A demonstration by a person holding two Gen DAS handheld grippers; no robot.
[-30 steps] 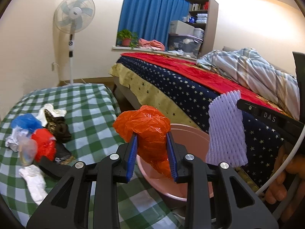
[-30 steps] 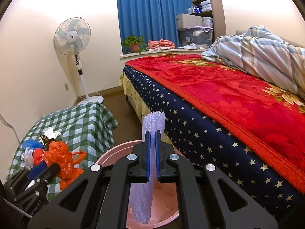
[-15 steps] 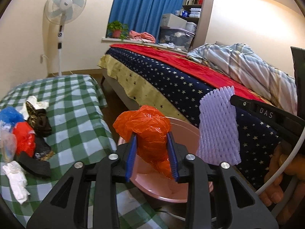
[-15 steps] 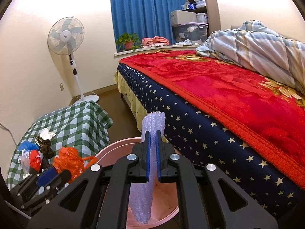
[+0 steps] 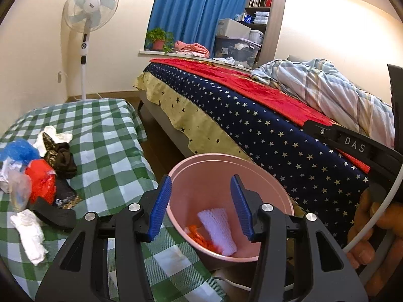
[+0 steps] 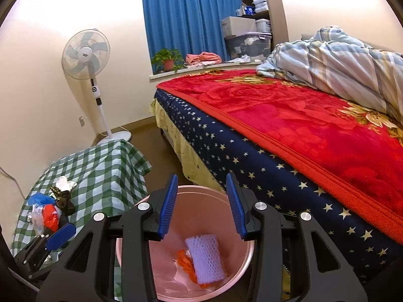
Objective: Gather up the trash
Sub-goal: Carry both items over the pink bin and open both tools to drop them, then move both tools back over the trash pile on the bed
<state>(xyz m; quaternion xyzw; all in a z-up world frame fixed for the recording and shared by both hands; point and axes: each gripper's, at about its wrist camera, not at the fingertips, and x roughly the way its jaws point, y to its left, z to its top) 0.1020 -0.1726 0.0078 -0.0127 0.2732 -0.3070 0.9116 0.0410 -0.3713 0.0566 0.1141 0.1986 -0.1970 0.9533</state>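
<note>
Both grippers, left (image 5: 200, 205) & right (image 6: 201, 205), hang over the pink bin (image 6: 248, 254) w/ jaws opening, nothing between; foam net (image 6: 205, 258) & orange bag (image 6: 185, 261) lie inside, while the trash pile (image 5: 32, 176) left of the bin on the checked cloth (image 5: 110, 156) is still to collect.

I count one pink bin (image 6: 245, 256) with two pieces in it: one orange bag (image 6: 185, 261) and one white foam net (image 6: 205, 258). On my one checked table (image 5: 105, 136) lies one pile of scraps (image 5: 37, 176), too jumbled to count exactly.
</note>
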